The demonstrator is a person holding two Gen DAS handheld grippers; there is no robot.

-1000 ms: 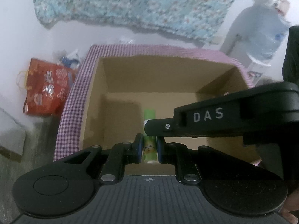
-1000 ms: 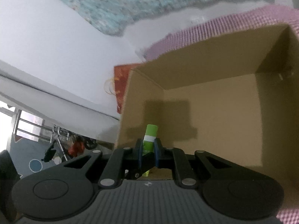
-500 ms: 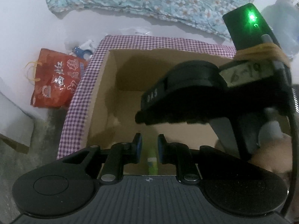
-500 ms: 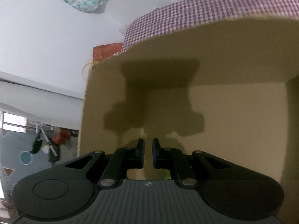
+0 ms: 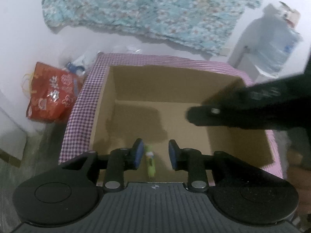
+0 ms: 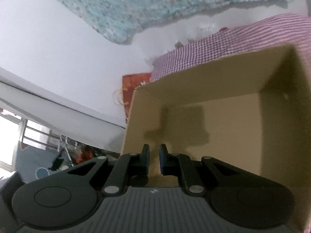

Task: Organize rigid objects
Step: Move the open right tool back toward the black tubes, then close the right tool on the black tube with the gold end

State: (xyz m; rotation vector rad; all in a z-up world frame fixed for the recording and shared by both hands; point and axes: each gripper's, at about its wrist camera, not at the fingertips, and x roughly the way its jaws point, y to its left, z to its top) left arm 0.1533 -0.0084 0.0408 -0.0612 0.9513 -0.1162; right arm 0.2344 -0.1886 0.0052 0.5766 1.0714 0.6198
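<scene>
1 cardboard box (image 5: pixel 136 89), its rim wrapped in purple-and-white checked cloth (image 5: pixel 77 104), fills the middle of the left wrist view. 1 small green tube (image 5: pixel 150 162) lies on the box floor at the 6 o'clock edge, close to the near wall. The left gripper (image 5: pixel 153 154) points down into the box above it; its 2 blue-padded fingers (image 5: pixel 138 151) are spreading apart, the tube seen in the gap between them but touched by neither pad. At 3 o'clock in that view, 1 dark, blurred shape reaches over the right wall of the box: the right gripper (image 5: pixel 233 114), seen from the side, too smeared to read there.

The right wrist view shows the right gripper's (image 6: pixel 154 160) 2 fingers drawn close together with only a narrow slit between the pads and nothing in it. The box (image 6: pixel 223 136) lies ahead from 12 to 3 o'clock, its inner walls bare and a shadow on the floor just past the fingertips.

Outside the box, 1 red printed bag (image 5: pixel 50 95) with yellow cord handles leans at 9 o'clock in the left wrist view, with some white and blue clutter, too blurred to name, behind it. 1 pale blue flowered blanket (image 5: pixel 151 9) spreads across 12 o'clock. 1 large water bottle (image 5: pixel 278 52) stands on a white stand at 2 o'clock.
</scene>
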